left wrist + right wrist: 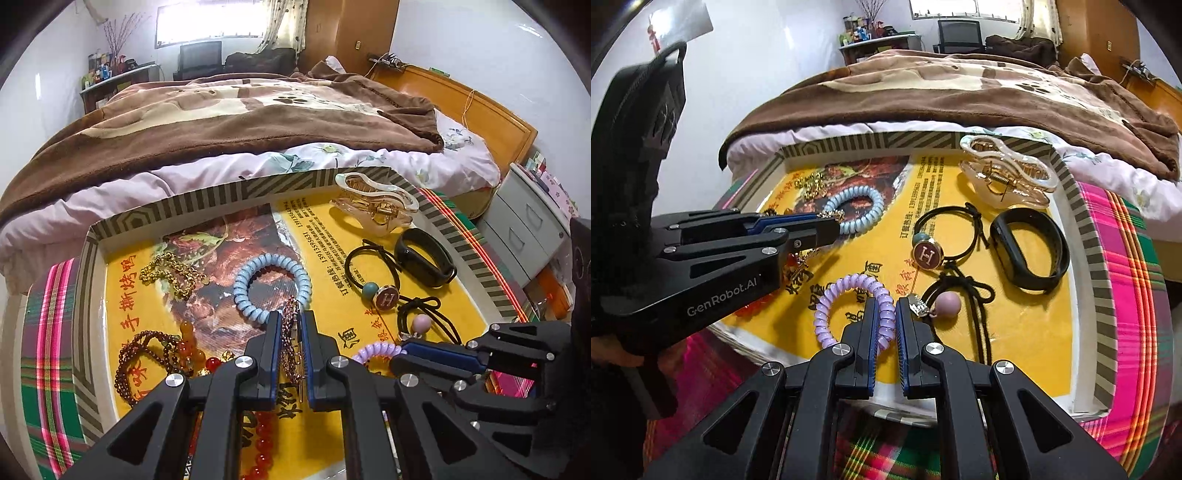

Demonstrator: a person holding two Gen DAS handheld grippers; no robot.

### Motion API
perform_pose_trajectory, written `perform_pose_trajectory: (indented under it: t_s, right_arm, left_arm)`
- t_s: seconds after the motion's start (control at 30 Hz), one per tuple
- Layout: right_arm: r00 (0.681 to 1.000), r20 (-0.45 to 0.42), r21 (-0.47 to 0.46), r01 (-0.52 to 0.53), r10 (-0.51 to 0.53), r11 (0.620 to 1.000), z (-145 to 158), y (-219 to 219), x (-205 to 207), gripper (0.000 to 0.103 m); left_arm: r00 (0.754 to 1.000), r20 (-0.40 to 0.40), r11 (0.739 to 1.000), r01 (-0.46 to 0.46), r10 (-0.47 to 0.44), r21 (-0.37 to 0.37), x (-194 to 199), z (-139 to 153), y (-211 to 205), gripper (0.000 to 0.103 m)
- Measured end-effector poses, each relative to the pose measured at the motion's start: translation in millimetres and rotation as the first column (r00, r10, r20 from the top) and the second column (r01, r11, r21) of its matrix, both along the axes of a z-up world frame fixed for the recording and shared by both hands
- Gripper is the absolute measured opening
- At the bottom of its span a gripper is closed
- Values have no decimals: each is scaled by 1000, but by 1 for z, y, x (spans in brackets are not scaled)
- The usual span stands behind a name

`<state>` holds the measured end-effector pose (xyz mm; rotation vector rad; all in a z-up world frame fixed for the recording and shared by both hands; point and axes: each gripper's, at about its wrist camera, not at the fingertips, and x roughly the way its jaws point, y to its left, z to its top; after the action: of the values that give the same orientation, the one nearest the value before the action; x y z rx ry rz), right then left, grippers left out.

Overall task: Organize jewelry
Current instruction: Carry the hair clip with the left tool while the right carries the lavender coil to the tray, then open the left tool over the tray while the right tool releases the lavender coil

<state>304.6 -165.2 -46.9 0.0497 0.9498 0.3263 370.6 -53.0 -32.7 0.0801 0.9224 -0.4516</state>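
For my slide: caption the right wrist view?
Right gripper clamps purple coil hair tie over the tray.

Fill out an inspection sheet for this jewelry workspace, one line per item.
Surface: shallow striped-rim tray with a yellow printed liner, on plaid cloth.
Job's things: blue coil band, gold chain, dark bead bracelet, H-charm hair tie, black wristband.
Clutter: clear claw hair clip.
Grippers: left tongs shut on a rose chain; right tongs shut on the purple coil band.
Cables: yellow cord by the headboard.
Surroundings: bed with brown blanket, grey drawers.
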Motion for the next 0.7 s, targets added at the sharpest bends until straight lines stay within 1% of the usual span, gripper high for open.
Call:
perform_pose_trajectory:
  t_s: [0.1, 0.57, 0.63, 0.67, 0.7]
  right_arm:
    - [1000, 4, 0, 5, -5, 1000, -1, 0, 0, 9]
    - [1000, 8, -13, 9, -9, 1000, 0, 1, -1, 10]
    - [1000, 9, -14, 12, -12, 1000, 0, 1, -1, 10]
    - [1000, 9, -12, 13, -13, 1000, 0, 1, -1, 12]
    - [1000, 8, -9, 14, -14, 1000, 0, 0, -2, 13]
  left_arm:
    - [1000, -5, 1000, -7, 7, -11, 1, 0, 1, 11]
    - [1000, -6, 1000, 0, 0, -1, 0, 0, 2, 11]
    - [1000, -7, 1000, -6, 6, -3, 0, 1, 2, 13]
    - [1000, -5, 1000, -9, 9, -2, -1, 1, 1, 16]
    - [1000, -3, 1000, -12, 12, -6, -1, 2, 2, 24]
